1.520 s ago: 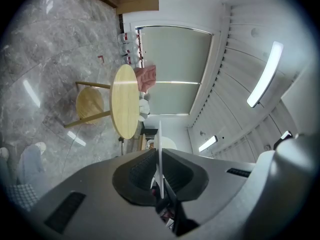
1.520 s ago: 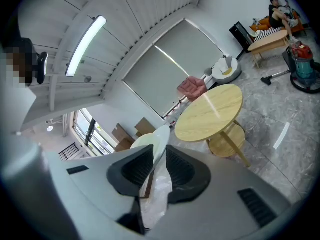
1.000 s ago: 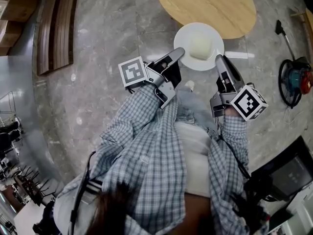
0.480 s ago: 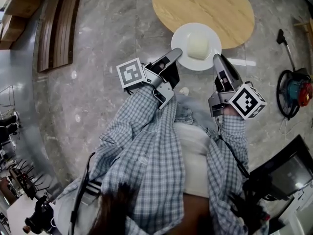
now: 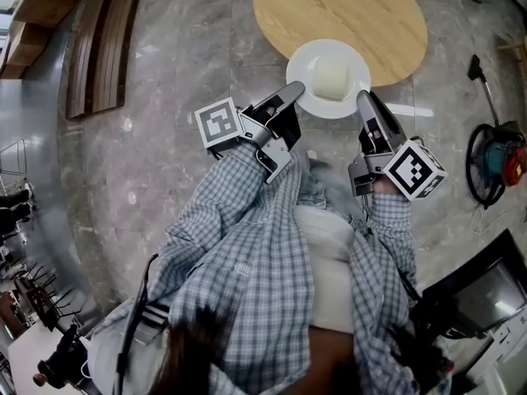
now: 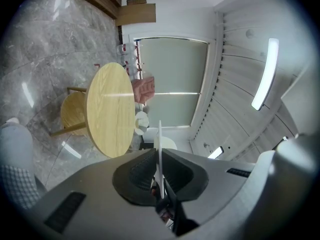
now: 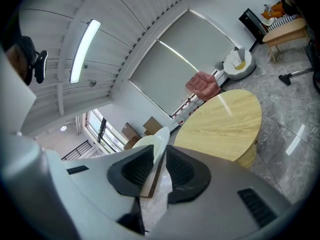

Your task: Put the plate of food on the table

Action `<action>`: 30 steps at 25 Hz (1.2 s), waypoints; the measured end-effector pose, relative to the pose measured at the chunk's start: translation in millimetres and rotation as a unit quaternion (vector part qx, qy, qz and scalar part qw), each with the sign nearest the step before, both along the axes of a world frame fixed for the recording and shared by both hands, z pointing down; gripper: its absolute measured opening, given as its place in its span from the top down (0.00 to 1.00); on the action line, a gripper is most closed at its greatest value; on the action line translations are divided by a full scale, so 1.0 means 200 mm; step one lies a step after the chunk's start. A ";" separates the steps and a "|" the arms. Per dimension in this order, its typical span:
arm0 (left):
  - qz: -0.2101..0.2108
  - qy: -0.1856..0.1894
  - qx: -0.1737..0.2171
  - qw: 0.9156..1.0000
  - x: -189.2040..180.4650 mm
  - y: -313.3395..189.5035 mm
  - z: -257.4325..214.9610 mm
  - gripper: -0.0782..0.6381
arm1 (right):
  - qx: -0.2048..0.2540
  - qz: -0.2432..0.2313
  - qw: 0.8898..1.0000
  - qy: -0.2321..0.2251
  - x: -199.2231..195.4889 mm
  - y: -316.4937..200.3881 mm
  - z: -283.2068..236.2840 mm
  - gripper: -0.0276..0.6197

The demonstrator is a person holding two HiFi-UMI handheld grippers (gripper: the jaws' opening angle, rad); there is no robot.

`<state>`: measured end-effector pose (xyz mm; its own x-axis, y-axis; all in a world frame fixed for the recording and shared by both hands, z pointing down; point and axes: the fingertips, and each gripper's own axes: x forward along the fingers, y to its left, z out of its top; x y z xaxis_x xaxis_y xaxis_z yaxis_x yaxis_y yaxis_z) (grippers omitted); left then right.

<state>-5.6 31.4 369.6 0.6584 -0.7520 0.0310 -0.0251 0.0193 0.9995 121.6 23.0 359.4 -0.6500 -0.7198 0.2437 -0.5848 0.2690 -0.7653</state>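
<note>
A white plate [image 5: 356, 57] carries a pale block of food [image 5: 332, 78]. My left gripper [image 5: 295, 90] is shut on its left rim and my right gripper [image 5: 363, 99] on its right rim. In the head view the plate's far rim overlaps the near edge of the round wooden table [image 5: 342, 6]. The left gripper view shows the plate [image 6: 160, 144] edge-on as a thin white line between the dark pads [image 6: 140, 171], with the table [image 6: 111, 109] beyond. In the right gripper view the plate's rim [image 7: 159, 140] sits pinched between the pads [image 7: 182, 169], and the table [image 7: 225, 121] lies ahead.
The floor is grey marble. A red and blue machine with a hose [image 5: 498, 138] lies at the right. Dark wooden slats [image 5: 99, 39] run along the left, and a dark screen [image 5: 486, 290] stands at the lower right. A wooden chair [image 6: 72, 114] is tucked at the table.
Both grippers and the plate have shifted a little toward the table, mostly in the first half second. The grip on both rims is unchanged.
</note>
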 end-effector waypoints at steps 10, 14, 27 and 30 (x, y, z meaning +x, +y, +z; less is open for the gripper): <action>0.014 -0.007 -0.003 1.000 0.02 -0.05 0.02 0.85 | -0.007 0.014 1.000 -0.003 0.02 -0.02 0.03 0.82; 0.022 -0.006 -0.004 1.000 0.02 -0.06 0.03 0.85 | -0.011 0.020 1.000 -0.002 0.02 -0.02 0.05 0.82; 0.058 -0.004 -0.013 0.998 0.26 -0.37 0.05 0.85 | -0.021 0.060 0.998 0.010 0.26 -0.28 0.07 0.82; 0.062 -0.001 -0.016 0.998 0.28 -0.47 0.04 0.85 | -0.019 0.065 0.998 0.010 0.28 -0.38 0.05 0.82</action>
<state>50.3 -62.8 377.4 0.7466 -0.6630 0.0553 -0.0313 0.0480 0.9984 176.8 -53.4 369.8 -0.5468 -0.7873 0.2850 -0.6281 0.1607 -0.7613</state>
